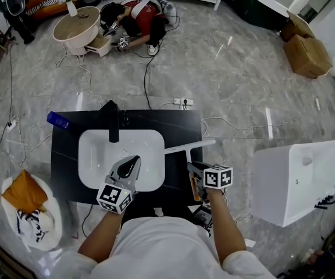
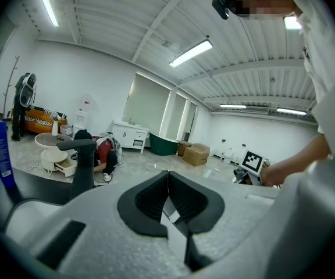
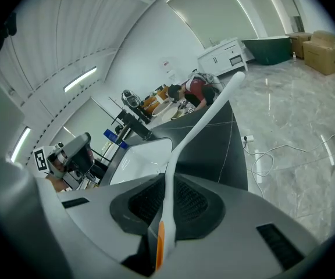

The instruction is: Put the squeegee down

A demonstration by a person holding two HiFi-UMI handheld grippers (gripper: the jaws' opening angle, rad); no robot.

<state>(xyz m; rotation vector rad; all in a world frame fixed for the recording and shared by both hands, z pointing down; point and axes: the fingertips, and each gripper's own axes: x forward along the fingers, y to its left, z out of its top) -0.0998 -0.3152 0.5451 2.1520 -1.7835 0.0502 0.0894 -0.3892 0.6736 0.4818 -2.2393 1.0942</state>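
Squeegee [image 1: 188,147] with a white handle and an orange stripe near the grip is clamped in the right tool [image 1: 193,170], whose jaws are pressed narrow on the lower end of the handle. The handle runs toward 12 o'clock from that tool and ends in a long pale blade lying crosswise, just at the 3 o'clock side of the white sink [image 1: 92,156], over the black surface [image 1: 182,124]. In the right gripper view the squeegee [image 3: 182,144] rises out of the right tool [image 3: 166,205] and reaches out over the dark surface; whether the blade touches it cannot be told. Gripping low on the handle keeps the blade well ahead of the tool, which would likely let the blade meet the surface first when it is lowered. The left tool [image 1: 131,166] hangs over the sink bowl at about 9 o'clock from the right one, and in its own view the left tool [image 2: 168,199] has its jaws together with nothing between them, so it seems simply kept out of the way. A black faucet [image 1: 113,121] stands at the sink's 12 o'clock edge, and a blue bottle [image 1: 57,120] lies at about 10 o'clock on the surface. The squeegee is not yet set down.
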